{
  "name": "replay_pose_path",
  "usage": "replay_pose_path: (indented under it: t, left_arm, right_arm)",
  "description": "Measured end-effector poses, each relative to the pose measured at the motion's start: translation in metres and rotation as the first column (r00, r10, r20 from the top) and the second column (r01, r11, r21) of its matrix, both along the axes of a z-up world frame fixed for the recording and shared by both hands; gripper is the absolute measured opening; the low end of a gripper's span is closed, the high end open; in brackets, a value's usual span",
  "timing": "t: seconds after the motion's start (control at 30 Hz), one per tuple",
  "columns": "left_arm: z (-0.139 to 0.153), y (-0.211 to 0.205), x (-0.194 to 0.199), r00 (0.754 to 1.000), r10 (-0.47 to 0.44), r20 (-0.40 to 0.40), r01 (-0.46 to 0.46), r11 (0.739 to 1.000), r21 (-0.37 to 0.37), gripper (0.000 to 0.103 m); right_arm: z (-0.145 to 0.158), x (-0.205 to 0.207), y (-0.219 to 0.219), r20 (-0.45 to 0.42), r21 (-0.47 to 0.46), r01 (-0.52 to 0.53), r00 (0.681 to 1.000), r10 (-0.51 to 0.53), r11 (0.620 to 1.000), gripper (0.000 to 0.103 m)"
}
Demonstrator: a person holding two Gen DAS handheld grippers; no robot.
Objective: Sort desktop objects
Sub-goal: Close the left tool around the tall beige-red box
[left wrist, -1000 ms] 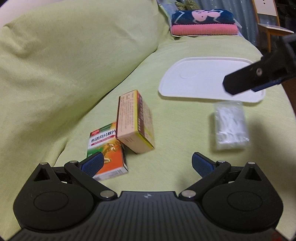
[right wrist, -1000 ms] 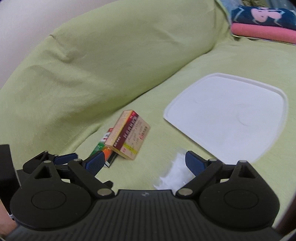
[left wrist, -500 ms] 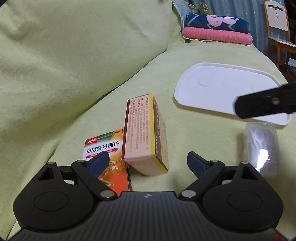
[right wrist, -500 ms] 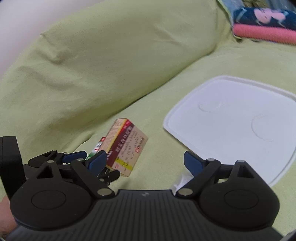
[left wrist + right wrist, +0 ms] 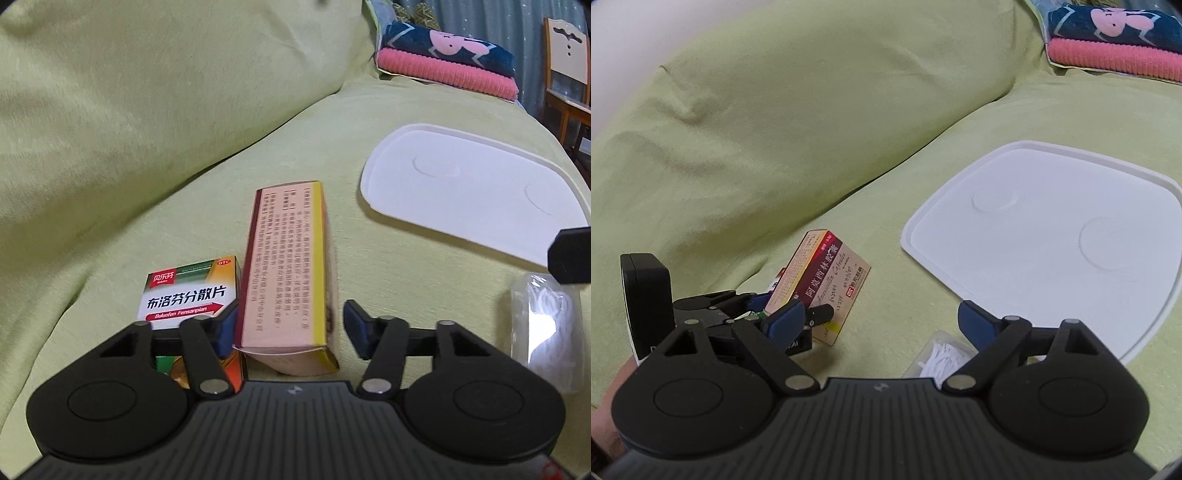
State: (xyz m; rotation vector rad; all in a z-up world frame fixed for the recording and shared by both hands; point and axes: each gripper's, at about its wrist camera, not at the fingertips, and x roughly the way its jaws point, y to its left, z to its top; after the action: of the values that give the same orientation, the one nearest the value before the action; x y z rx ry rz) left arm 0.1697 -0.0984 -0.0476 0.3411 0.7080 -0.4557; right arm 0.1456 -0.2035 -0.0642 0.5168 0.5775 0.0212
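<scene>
- Straddling maroon-and-yellow medicine box [image 5: 291, 273] with left gripper [image 5: 288, 325]: jaws wide, one pad each side, no squeeze visible; box tilted, leaning on orange ibuprofen box [image 5: 192, 291], mid-seat near backrest of sofa [image 5: 147, 110].
- Hovering over clear bag of white sticks [image 5: 942, 356] with right gripper [image 5: 879, 325], jaws wide, nothing held.
- White tray [image 5: 1052, 236] toward far seat edge, bare.
- Judged: nothing sorted yet; three items left.
</scene>
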Motion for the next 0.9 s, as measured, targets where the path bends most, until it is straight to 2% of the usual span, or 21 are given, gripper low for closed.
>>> replay_pose_path:
  t: [0.17, 0.3, 0.5, 0.63, 0.9]
  left_arm:
    - [0.002, 0.006, -0.005, 1.000, 0.001, -0.014, -0.001, 0.999, -0.036, 0.050]
    - [0.006, 0.012, -0.022, 1.000, -0.006, -0.022, 0.005, 0.998, -0.061, 0.050]
    - [0.018, 0.032, -0.055, 0.999, 0.003, -0.054, -0.010, 0.991, -0.136, 0.050]
    - [0.027, 0.040, -0.082, 0.998, -0.017, -0.065, 0.008, 0.991, -0.133, 0.050]
    - [0.039, 0.050, -0.129, 0.987, -0.111, -0.117, 0.104, 0.993, -0.060, 0.050]
  right_arm:
    - [-0.001, 0.002, 0.001, -0.004, 0.006, 0.000, 1.000, 0.000, 1.000, 0.089]
    - [0.000, 0.001, 0.002, 0.005, 0.021, -0.006, 1.000, 0.006, 1.000, 0.089]
    - [0.004, -0.006, -0.003, 0.040, 0.043, -0.007, 0.999, 0.005, 0.999, 0.089]
    - [0.006, -0.012, -0.009, 0.048, 0.066, -0.001, 0.999, -0.003, 0.998, 0.089]
    - [0.008, -0.021, -0.012, 0.055, 0.101, -0.038, 0.998, 0.032, 0.994, 0.089]
